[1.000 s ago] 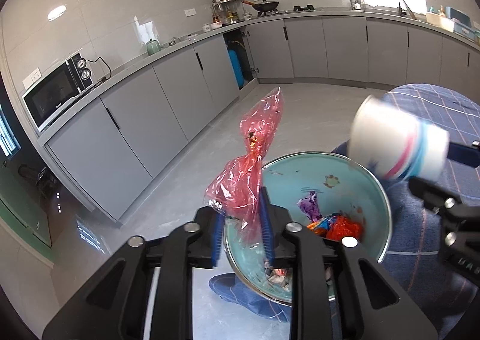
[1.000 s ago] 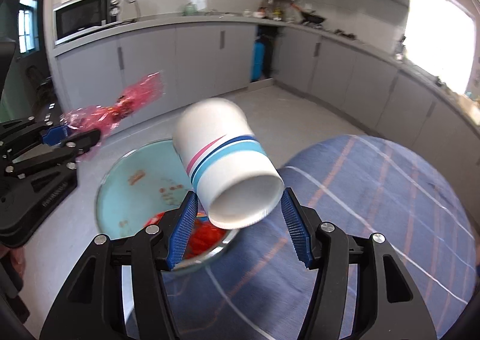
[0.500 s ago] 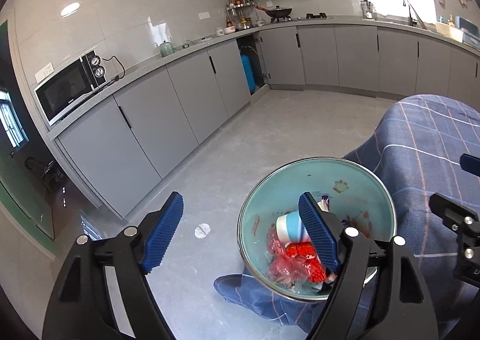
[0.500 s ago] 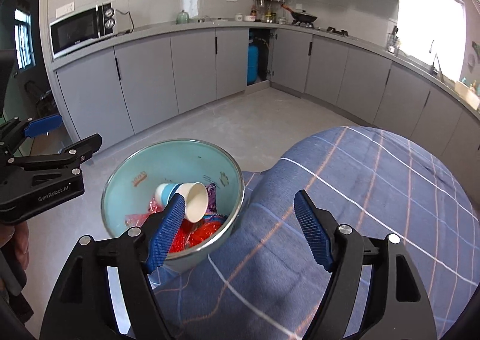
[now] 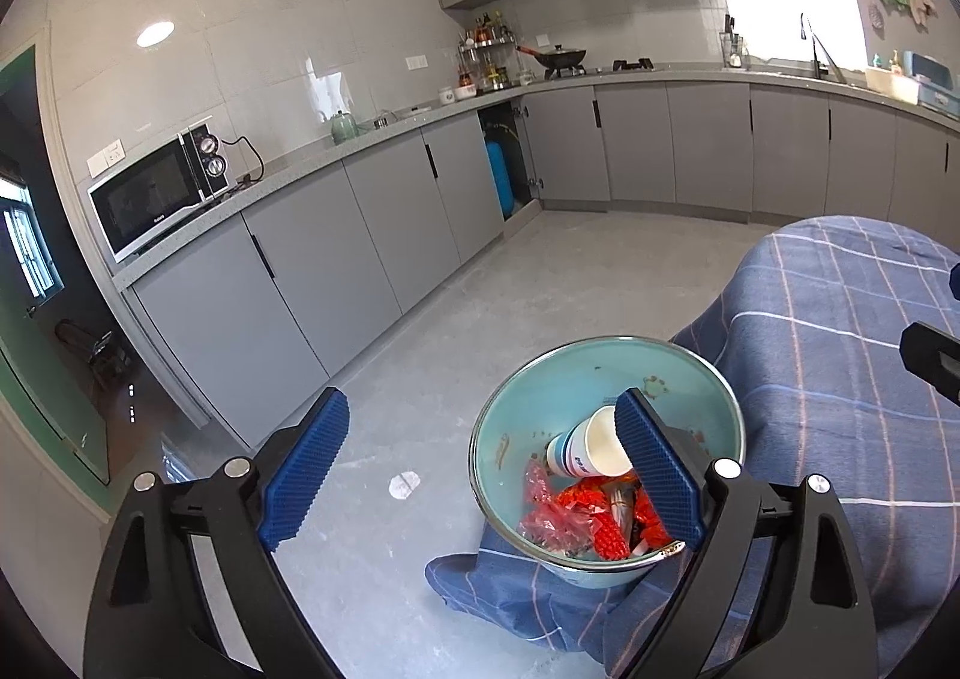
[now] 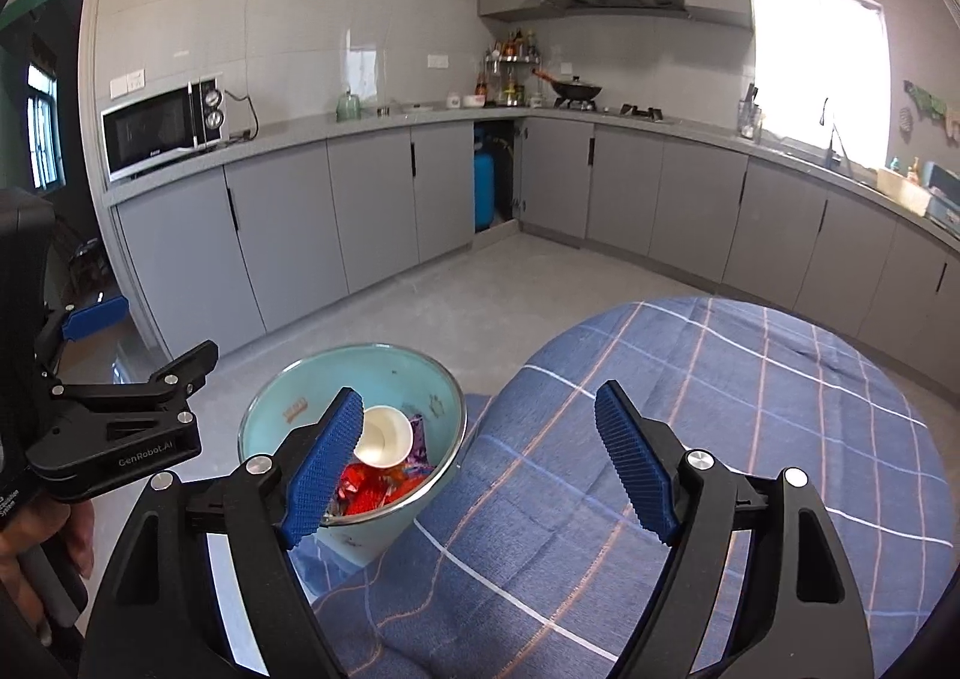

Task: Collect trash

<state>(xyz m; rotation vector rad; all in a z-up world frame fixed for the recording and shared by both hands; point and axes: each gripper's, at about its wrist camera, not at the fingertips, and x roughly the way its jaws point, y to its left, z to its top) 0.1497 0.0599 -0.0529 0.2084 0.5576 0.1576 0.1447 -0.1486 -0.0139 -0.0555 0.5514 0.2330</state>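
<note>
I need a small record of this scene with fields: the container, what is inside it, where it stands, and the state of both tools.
container: light blue bowl with a metal rim
contents: paper cup lying on its side, red plastic bag, other wrappers
place: at the edge of the blue checked cloth, above the grey floor
left tool: jaws opening, nothing between them
right tool: jaws opening, nothing between them
trash on cloth: none visible
</note>
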